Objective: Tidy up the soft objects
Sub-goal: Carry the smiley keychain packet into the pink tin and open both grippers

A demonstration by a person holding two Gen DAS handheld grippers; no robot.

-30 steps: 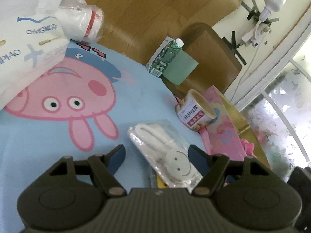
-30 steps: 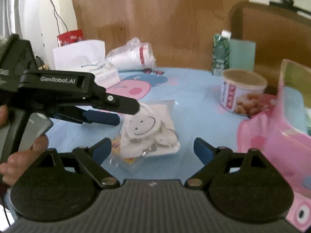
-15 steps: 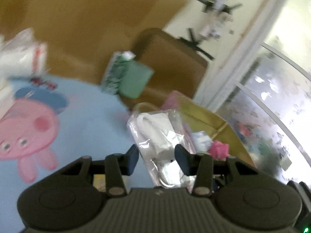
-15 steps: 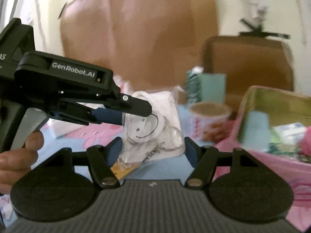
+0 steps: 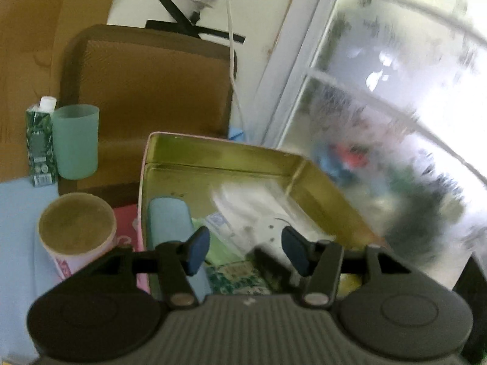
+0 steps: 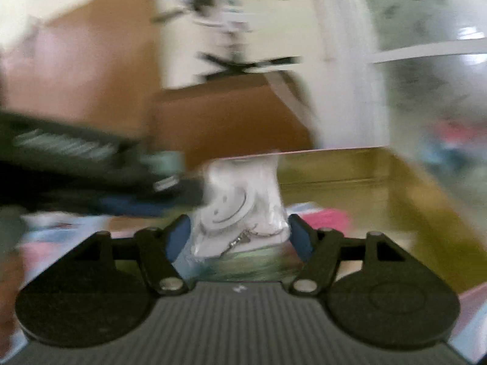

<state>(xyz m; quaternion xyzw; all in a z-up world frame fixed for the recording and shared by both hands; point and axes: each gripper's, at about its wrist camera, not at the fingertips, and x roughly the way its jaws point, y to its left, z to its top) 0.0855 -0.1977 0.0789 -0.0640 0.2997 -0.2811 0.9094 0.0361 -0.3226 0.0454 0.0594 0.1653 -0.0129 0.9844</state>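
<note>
Clear plastic bag: white smiley-face plush (image 5: pixel 258 213) sealed inside, blurred; I see it over the open tin, low against the contents.
Plush in right view: smiley bag (image 6: pixel 240 206) sits between my right gripper's pads, upright, key ring dangling at its bottom.
Left gripper (image 5: pixel 245 249): jaws have just been opening; pads apart, bag in the gap but not pressed, as far as I can tell.
Right gripper (image 6: pixel 239 237): jaws fairly wide, have just opened a little; contact with the bag I cannot tell, too blurred.
Tin (image 5: pixel 219 158): gold inside, pink outside, already holds a light-blue pouch (image 5: pixel 169 222) and green packets.
Beside tin: paper tub (image 5: pixel 76 228) on the left, on the blue cloth.
Further back: green cup (image 5: pixel 76 143), carton (image 5: pixel 39 146), brown chair back (image 5: pixel 152 91).
</note>
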